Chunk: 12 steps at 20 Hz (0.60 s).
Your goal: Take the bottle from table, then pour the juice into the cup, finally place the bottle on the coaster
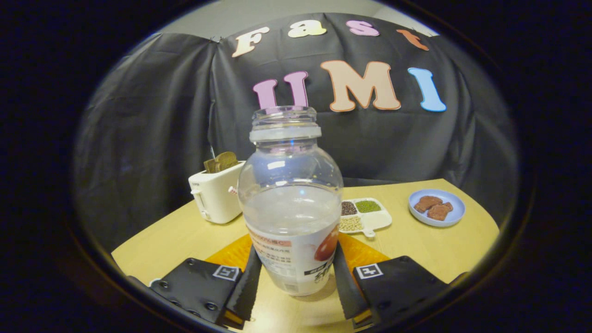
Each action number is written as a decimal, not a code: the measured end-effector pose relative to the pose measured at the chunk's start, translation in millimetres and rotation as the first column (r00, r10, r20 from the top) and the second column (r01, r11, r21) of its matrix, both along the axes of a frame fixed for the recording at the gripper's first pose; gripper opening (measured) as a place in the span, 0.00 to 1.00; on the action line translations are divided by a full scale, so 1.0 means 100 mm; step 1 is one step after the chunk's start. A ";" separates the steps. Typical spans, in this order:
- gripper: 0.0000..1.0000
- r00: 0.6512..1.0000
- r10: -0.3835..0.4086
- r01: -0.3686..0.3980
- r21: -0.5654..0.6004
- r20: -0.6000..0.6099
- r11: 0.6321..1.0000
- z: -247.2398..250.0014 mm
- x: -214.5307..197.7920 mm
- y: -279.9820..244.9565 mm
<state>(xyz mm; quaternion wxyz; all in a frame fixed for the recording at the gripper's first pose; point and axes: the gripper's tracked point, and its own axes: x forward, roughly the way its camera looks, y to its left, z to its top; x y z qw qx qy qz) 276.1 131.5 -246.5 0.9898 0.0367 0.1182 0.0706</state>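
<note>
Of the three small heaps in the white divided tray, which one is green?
The green heap sits in the white divided tray on the side toward the blue plate. The others are dark and pale beige. The gripper closes around the bottle.

Gripper [296, 282] fingers flank bottle [291, 203] at label height, both look pressed against its sides. Bottle upright, uncapped, centre frame, on table [185, 236]. Orange coaster [236, 254] just behind. Toaster [215, 196] left of bottle; sectioned tray [370, 217], blue plate [437, 210] right.
</note>
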 end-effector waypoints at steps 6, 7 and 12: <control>0.76 0.999 0.004 -0.004 0.001 -0.034 1.000 -0.35 0.09 0.04; 0.76 0.999 0.000 0.000 -0.004 -0.040 1.000 -0.39 0.09 0.02; 0.76 0.999 0.003 -0.003 -0.003 -0.047 1.000 -0.51 0.10 0.04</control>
